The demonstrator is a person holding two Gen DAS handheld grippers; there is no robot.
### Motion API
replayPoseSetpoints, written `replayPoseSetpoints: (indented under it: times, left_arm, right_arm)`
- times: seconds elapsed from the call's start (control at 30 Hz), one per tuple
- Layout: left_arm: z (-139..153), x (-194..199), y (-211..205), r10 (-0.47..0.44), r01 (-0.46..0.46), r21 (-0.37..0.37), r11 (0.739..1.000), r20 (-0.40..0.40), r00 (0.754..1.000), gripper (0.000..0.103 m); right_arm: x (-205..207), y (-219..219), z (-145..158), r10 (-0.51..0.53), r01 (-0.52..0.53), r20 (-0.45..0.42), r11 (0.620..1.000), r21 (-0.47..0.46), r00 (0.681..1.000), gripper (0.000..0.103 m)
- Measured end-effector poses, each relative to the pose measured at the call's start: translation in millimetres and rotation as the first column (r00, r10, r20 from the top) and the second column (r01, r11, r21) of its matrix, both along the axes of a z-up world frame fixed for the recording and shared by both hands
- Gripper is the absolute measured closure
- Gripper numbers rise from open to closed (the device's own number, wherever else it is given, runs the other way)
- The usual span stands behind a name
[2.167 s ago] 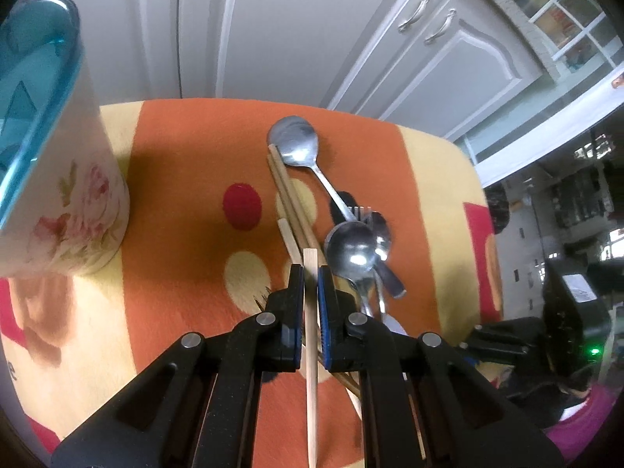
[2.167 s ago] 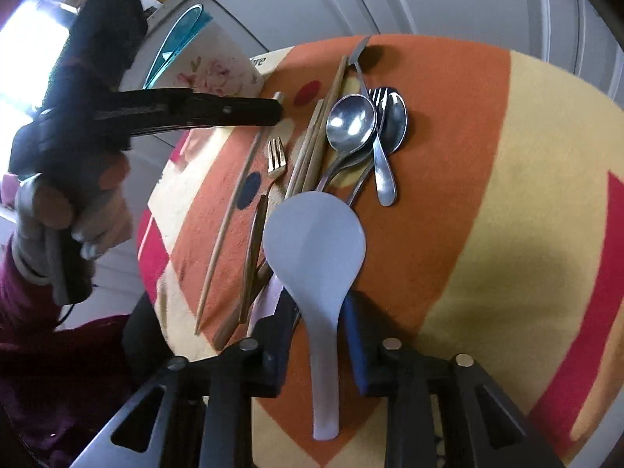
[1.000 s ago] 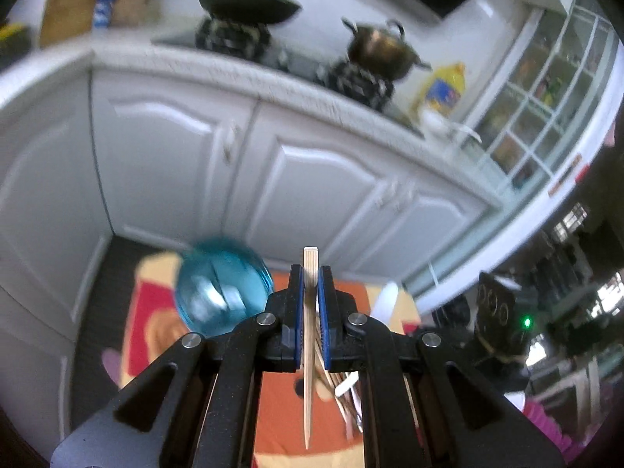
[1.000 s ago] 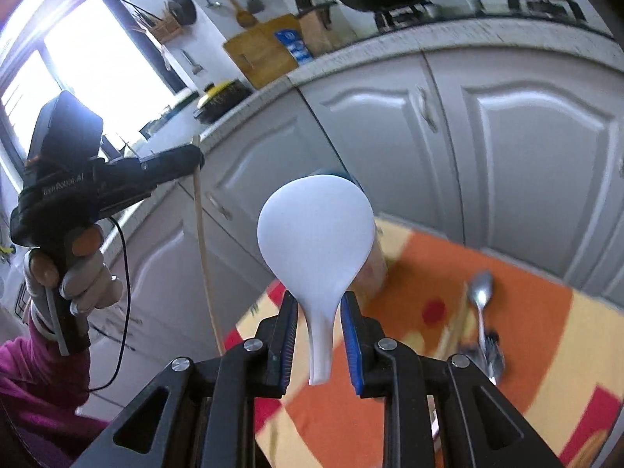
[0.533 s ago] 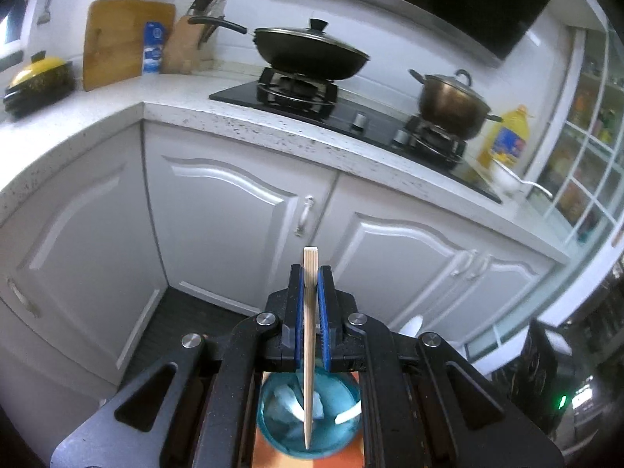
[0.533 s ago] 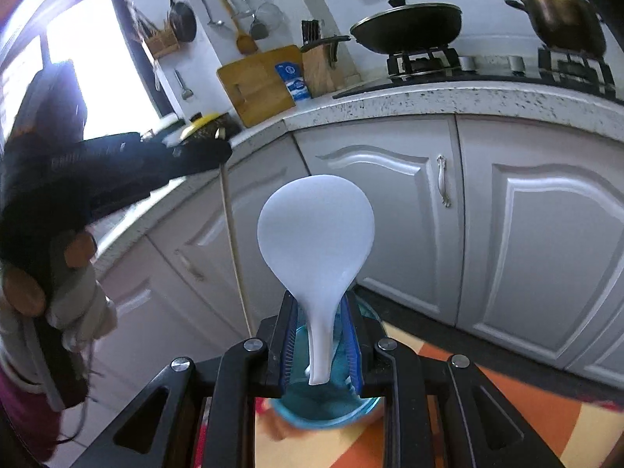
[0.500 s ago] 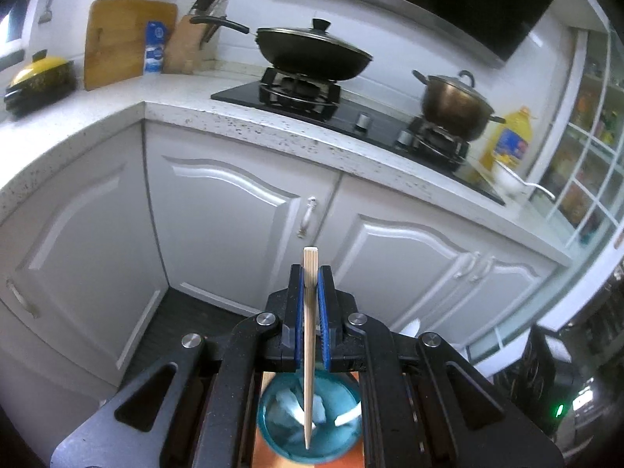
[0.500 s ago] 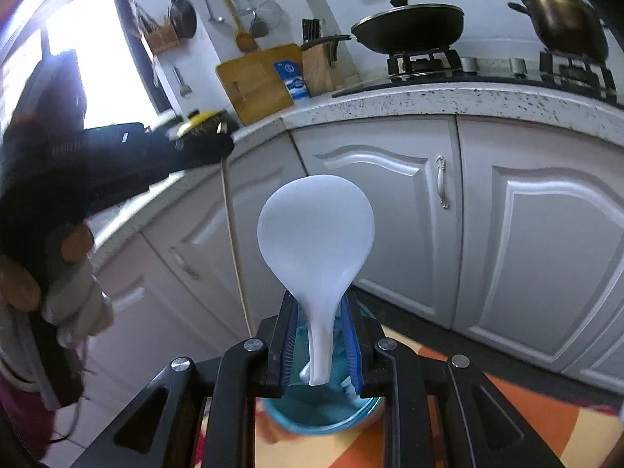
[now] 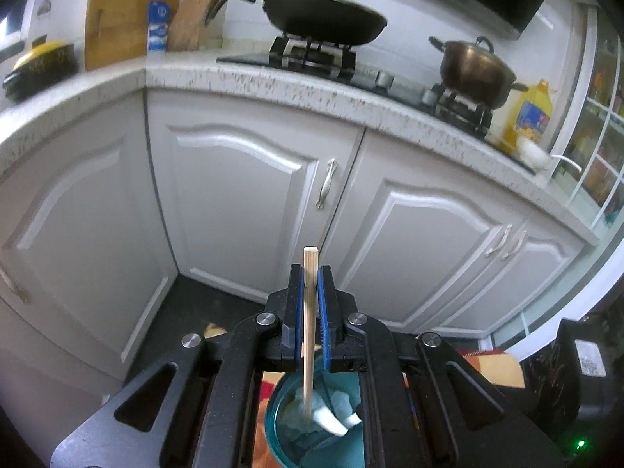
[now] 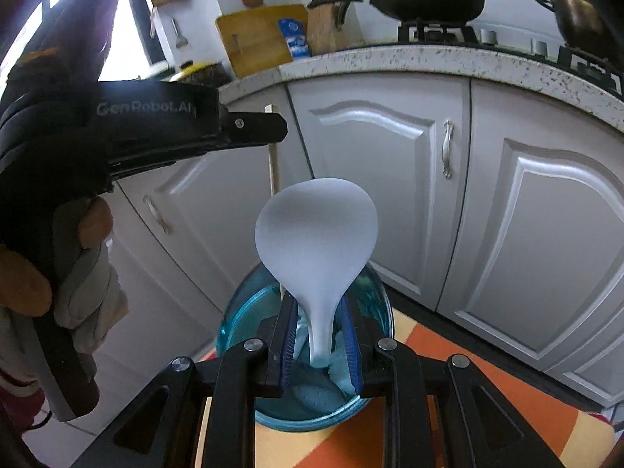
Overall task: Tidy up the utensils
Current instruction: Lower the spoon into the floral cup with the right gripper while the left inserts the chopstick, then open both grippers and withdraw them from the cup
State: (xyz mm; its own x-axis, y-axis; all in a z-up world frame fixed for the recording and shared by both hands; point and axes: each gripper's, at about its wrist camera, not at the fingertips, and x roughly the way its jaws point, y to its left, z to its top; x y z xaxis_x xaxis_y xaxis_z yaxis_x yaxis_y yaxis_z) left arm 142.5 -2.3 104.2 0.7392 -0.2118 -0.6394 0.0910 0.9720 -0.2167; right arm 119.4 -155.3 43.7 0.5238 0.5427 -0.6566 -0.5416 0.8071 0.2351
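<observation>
Nearest me, my right gripper [image 10: 318, 335] is clamped on the neck of a white rice paddle [image 10: 316, 234], its handle end dipping into the blue-rimmed cup [image 10: 234, 312] below. My left gripper [image 9: 311, 312] is pinched on a wooden chopstick [image 9: 311, 273] held upright, its lower tip inside the same cup [image 9: 273, 421]. Both utensils crowd one mouth, so I judge they could knock together, or nudge the rim and tip the cup on its orange and yellow cloth [image 10: 487, 382]. Releasing too high could bounce the chopstick out. Inside the cup I see pale blue-white shapes I cannot identify. Beyond stand white cabinets [image 9: 249, 195], then a counter with a wok [image 9: 323, 15].
</observation>
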Motion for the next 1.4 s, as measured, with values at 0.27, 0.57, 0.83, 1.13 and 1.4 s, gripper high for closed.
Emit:
replayPoseSetpoints:
  times: [0.27,0.57,0.83,1.13,1.4]
  left_arm:
    - [-17,-6,1,0.002,-0.003,-0.014,1.000,-0.054,0.999,0.097]
    - [-11,-14,4,0.006,-0.009,-0.047,0.999,-0.069,0.998,0.072]
    - [-9,-27,5,0.014,-0.015,-0.014,1.000,-0.088,0.996,0.067]
    - [4,-60,3,0.031,-0.029,0.035,0.999,-0.062,0.998,0.065]
    - [12,-98,-27,-0.020,0.023,0.067,0.997,-0.036,0.999,0.064]
  right_arm:
    - [-1,-1,-5,0.017,-0.018,-0.043,1.000,-0.015,0.999,0.056]
    - [-16,-9,2,0.024,-0.024,-0.047,1.000,0.006,0.999,0.056]
    - [-26,-13,5,0.009,-0.008,-0.059,1.000,0.017,0.998,0.056]
    - [-51,-33,12,-0.021,0.024,-0.072,0.999,0.040,0.997,0.056]
    - [-80,-67,15,-0.078,0.079,-0.077,0.997,0.010,0.994,0.056]
